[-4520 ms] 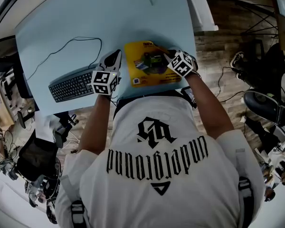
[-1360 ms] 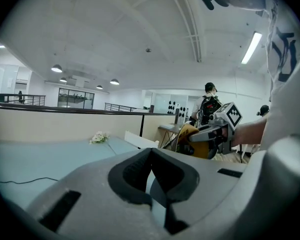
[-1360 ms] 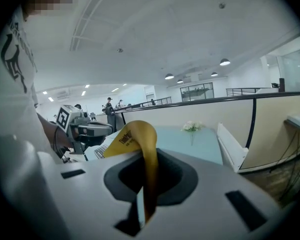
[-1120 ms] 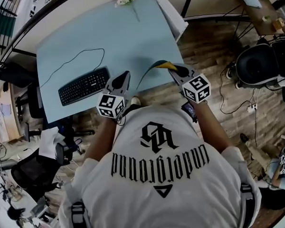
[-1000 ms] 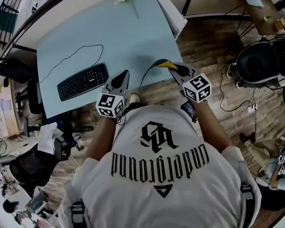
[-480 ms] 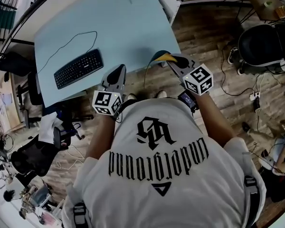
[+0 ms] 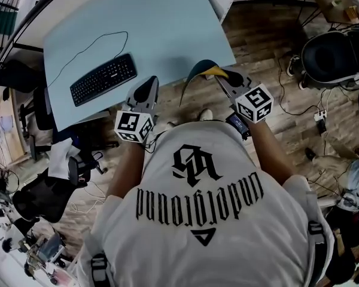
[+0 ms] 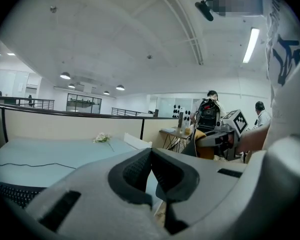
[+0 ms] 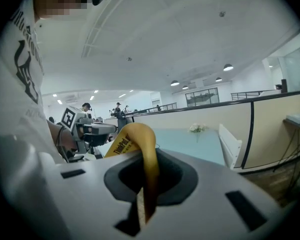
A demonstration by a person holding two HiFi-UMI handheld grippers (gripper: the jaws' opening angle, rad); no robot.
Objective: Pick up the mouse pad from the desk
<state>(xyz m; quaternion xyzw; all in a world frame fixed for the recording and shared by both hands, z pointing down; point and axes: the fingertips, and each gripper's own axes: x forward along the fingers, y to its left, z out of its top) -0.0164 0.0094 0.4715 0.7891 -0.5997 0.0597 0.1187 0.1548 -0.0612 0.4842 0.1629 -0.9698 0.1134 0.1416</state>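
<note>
While both grippers are held at the near edge of the desk, its pale blue top stretches ahead of them, and plank flooring shows under and to the right of the right gripper.

A black keyboard lies flat on the desk, ahead of the left gripper and off to its left, well apart from the right gripper.

The mouse pad is off the desk top and in the right gripper. One edge is pinched in the jaws. The rest rises ahead of them, curls over, and droops toward the left gripper's side, so that it hangs between the two grippers. Its yellow printed face and dark underside are both visible.

The right gripper has its jaws pressed nearly together on the thin pad, which stands on edge in the slot between them.

The left gripper has its jaws closed tip to tip with nothing between them, and it is apart from the pad.

A small bunch of white flowers lies at the far end of the desk, well ahead of both grippers.
</note>
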